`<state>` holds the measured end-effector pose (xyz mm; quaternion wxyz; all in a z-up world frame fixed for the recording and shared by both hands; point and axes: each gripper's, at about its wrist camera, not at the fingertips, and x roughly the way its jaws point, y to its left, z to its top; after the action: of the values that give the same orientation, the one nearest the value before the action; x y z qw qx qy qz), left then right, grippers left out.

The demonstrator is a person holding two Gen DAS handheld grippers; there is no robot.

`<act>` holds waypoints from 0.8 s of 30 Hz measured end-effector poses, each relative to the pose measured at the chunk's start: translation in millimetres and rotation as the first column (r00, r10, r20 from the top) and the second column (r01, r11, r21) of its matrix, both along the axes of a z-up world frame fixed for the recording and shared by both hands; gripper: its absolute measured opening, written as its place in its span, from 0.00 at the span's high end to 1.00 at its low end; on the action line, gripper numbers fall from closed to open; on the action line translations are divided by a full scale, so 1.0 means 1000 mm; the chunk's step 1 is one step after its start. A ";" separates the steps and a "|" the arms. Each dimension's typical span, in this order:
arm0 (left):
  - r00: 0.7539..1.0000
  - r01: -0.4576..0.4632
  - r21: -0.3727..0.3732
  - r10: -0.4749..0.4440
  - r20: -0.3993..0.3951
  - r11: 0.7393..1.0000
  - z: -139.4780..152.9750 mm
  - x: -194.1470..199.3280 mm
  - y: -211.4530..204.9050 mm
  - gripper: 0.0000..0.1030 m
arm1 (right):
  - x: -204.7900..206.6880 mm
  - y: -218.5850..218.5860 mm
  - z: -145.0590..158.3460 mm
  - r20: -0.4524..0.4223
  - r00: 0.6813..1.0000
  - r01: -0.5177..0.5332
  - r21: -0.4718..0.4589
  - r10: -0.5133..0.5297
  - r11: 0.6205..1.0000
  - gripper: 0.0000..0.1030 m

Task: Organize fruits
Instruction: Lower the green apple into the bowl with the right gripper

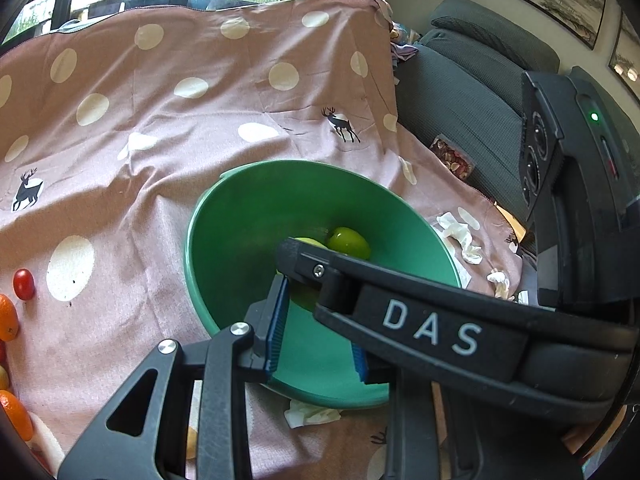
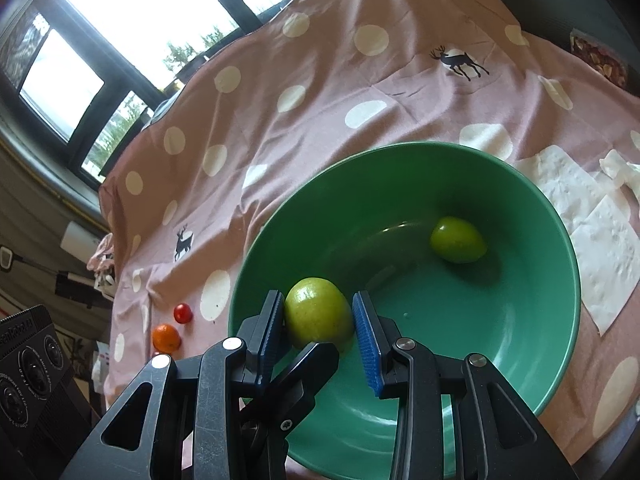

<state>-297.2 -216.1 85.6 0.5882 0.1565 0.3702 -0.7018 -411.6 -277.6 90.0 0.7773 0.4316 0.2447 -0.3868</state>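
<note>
My right gripper (image 2: 320, 318) clamps a green fruit (image 2: 318, 314) inside the green bowl's (image 2: 560, 240) near rim; my left gripper (image 1: 320, 320) pinches that rim.

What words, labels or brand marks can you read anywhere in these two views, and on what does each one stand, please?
"DAS": white letters on the black finger of the right gripper, seen in the left wrist view.
White lettering on the top edge of the black device at the lower left of the right wrist view: too small and cut off to read.
Nothing legible on the green bowl or the spotted cloth.
</note>
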 end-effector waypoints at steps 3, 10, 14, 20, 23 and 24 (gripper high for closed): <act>1.000 0.002 0.005 -0.002 -0.007 1.000 -0.002 0.000 -0.001 0.74 | 0.001 0.000 0.000 -0.006 1.000 0.003 0.005 -0.003 1.000 0.63; 1.000 0.003 0.016 -0.003 -0.018 1.000 -0.005 0.001 -0.003 0.74 | 0.002 -0.001 -0.003 -0.019 1.000 0.009 0.016 -0.008 1.000 0.63; 1.000 0.002 0.014 -0.002 -0.020 1.000 -0.005 0.000 -0.003 0.74 | 0.001 -0.001 -0.004 -0.018 1.000 0.010 0.018 -0.010 1.000 0.63; 1.000 0.000 0.016 0.000 -0.022 1.000 -0.006 0.000 -0.004 0.74 | 0.001 -0.002 -0.004 -0.020 1.000 0.016 0.021 -0.015 1.000 0.63; 1.000 -0.002 0.017 0.002 -0.022 1.000 -0.007 -0.001 -0.004 0.74 | 0.001 -0.003 -0.005 -0.022 1.000 0.017 0.024 -0.016 1.000 0.63; 1.000 -0.002 0.017 0.002 -0.023 1.000 -0.007 -0.001 -0.004 0.74 | 0.001 -0.003 -0.005 -0.022 1.000 0.017 0.024 -0.016 1.000 0.63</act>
<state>-298.0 -219.8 78.2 0.5833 0.1530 0.3830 -0.6998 -410.2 -280.2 84.5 0.7661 0.4387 0.2542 -0.3950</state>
